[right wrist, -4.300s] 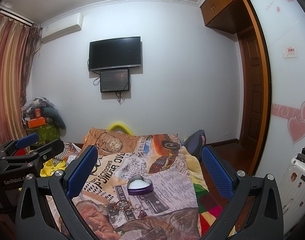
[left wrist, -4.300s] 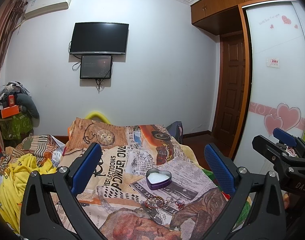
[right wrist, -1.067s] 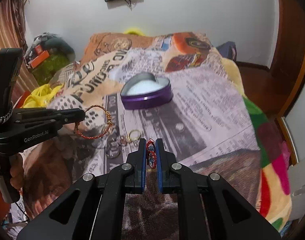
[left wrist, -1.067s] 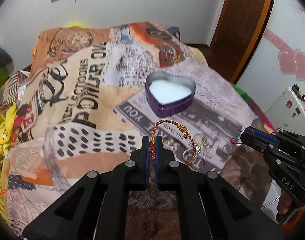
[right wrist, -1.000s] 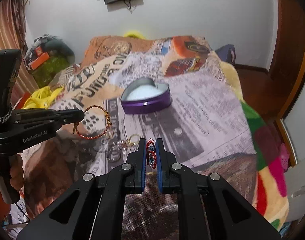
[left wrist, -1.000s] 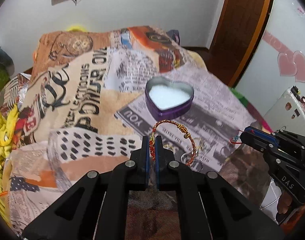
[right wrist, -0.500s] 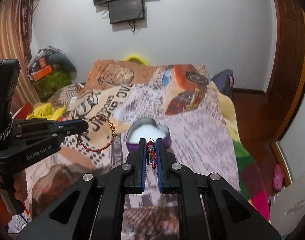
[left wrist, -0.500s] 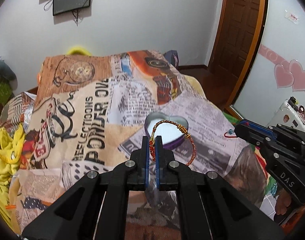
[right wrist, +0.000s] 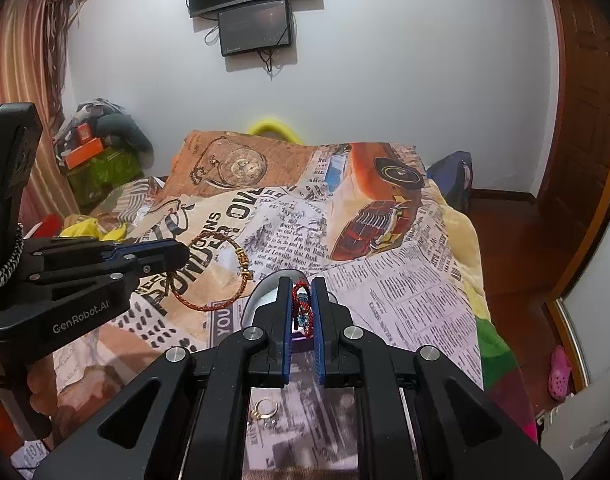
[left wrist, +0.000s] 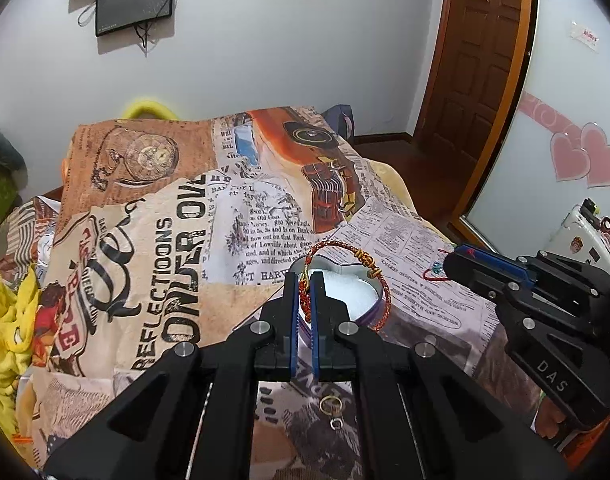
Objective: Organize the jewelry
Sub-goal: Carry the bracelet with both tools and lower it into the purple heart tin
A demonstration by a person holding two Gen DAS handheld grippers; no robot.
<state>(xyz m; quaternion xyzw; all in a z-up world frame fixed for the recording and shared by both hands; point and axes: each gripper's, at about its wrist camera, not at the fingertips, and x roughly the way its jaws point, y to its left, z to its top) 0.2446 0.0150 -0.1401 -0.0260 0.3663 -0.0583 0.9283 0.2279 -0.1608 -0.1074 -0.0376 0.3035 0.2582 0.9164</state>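
Spread over the bed, a newspaper-and-vintage-car print blanket [left wrist: 177,240] carrying a purple heart-shaped tin with a white lining [left wrist: 353,286], partly hidden behind both tools. Held above that tin: left gripper [left wrist: 304,292], jaws clamped on a red-and-gold braided cord bangle [left wrist: 369,264]; right gripper [right wrist: 302,308], jaws pinched on a small red cord piece with blue beads [right wrist: 302,306]. Nearer on the blanket, loose gold and silver rings [right wrist: 265,408].

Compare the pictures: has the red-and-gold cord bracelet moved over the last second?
Yes. The red-and-gold cord bracelet, clamped in the left gripper, was near the loose rings on the bedspread; it now hangs over the purple heart-shaped tin, farther up the bed.
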